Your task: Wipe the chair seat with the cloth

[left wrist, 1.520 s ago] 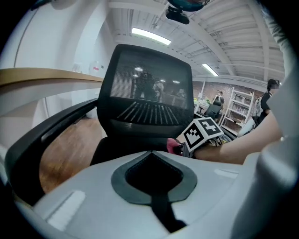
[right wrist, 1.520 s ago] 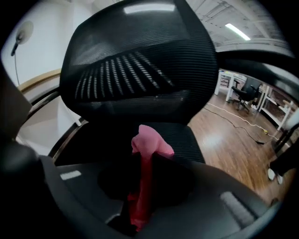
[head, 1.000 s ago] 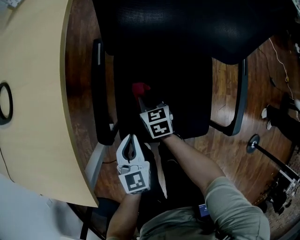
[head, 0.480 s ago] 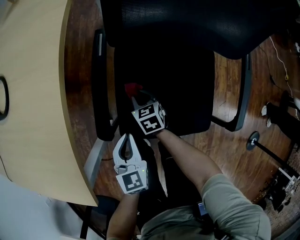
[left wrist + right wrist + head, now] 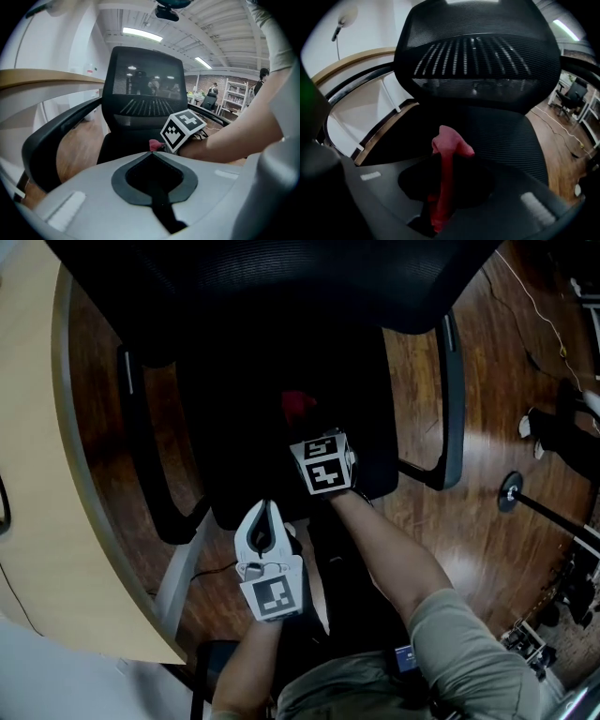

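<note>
Right gripper view: a limp, light-looking red cloth point(image 5: 449, 143) is clamped at its bunched middle by the right gripper point(image 5: 446, 164), while the left gripper point(image 5: 152, 153) is kept jaws-together, empty.

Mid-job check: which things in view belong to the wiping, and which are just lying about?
Job: red cloth, clamped in the right hand-held gripper; chair seat.
Lying about: wooden desk; round stand base; left hand-held gripper, shut and empty.
</note>
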